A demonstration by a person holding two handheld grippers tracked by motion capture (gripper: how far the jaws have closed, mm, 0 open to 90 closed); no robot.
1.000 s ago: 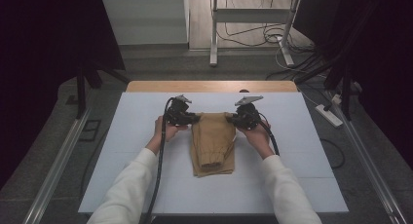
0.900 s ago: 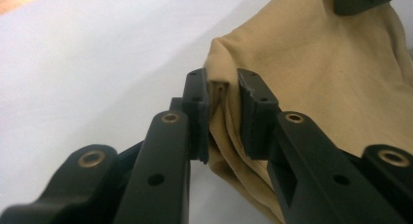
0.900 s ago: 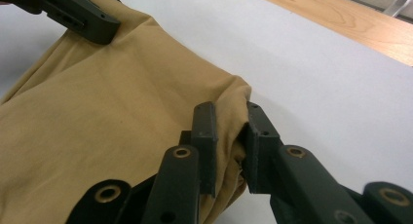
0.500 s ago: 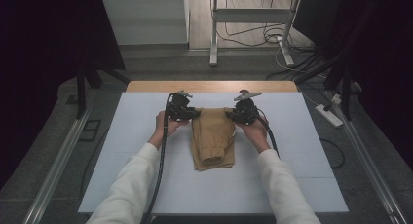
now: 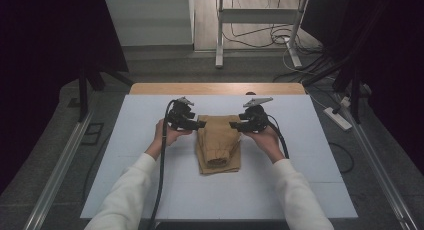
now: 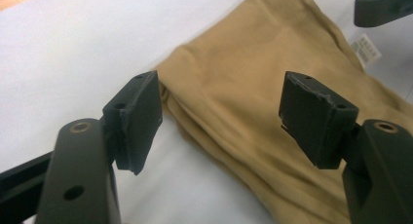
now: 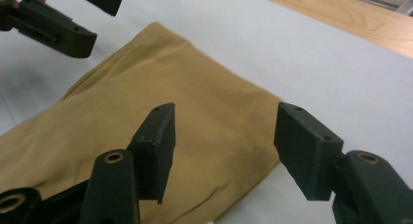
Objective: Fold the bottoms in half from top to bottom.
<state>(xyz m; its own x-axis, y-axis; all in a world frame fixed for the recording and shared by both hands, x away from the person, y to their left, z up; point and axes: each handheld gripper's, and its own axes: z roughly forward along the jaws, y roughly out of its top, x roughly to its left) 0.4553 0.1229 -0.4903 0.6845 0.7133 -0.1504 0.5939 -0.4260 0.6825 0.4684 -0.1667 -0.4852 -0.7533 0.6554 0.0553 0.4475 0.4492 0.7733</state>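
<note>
Hovering wide open and empty, the left gripper (image 6: 219, 121) and right gripper (image 7: 224, 151) straddle the far corners of the folded tan cloth (image 5: 218, 142), which lies mid-frame on the white table (image 5: 125, 140) in the high view. Closing too shallow would likely catch one layer alone, spoiling the fold.
</note>
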